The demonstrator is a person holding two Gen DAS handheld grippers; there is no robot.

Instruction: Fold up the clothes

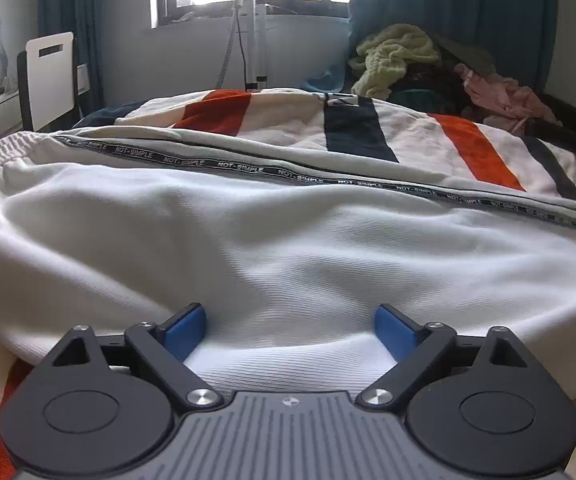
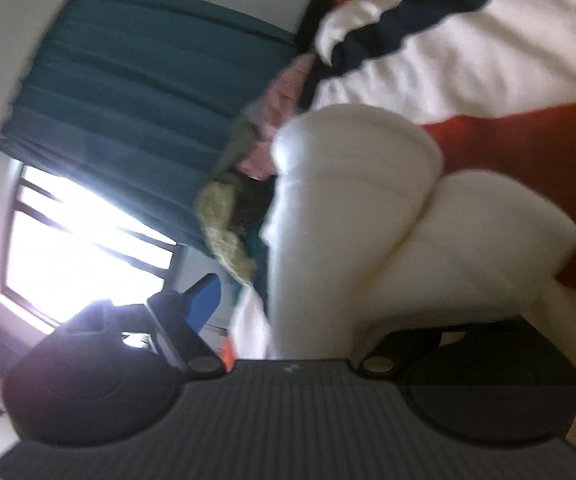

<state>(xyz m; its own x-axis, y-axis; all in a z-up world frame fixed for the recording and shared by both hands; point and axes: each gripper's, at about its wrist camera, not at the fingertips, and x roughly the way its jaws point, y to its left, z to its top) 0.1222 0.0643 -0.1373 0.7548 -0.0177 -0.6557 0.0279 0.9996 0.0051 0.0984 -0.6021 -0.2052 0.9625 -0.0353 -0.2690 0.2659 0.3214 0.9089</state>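
White track pants (image 1: 272, 232) with a black "NOT-SIMPLE" side tape (image 1: 248, 168) lie spread across the striped bedspread (image 1: 468, 148). My left gripper (image 1: 290, 326) is open, its blue pads (image 1: 190, 328) pressed low against the near edge of the white cloth, a fold of it between them. The right wrist view is blurred and rolled sideways. My right gripper (image 2: 300, 304) is open: one blue pad (image 2: 204, 304) stands free at the left, the other finger is hidden under a bunched fold of the white pants (image 2: 352, 208).
A pile of unfolded clothes (image 1: 440, 72), green, pink and dark, sits at the bed's far right by teal curtains (image 1: 468, 4). A white chair (image 1: 50, 80) stands at the left, a stand (image 1: 254, 40) under the window.
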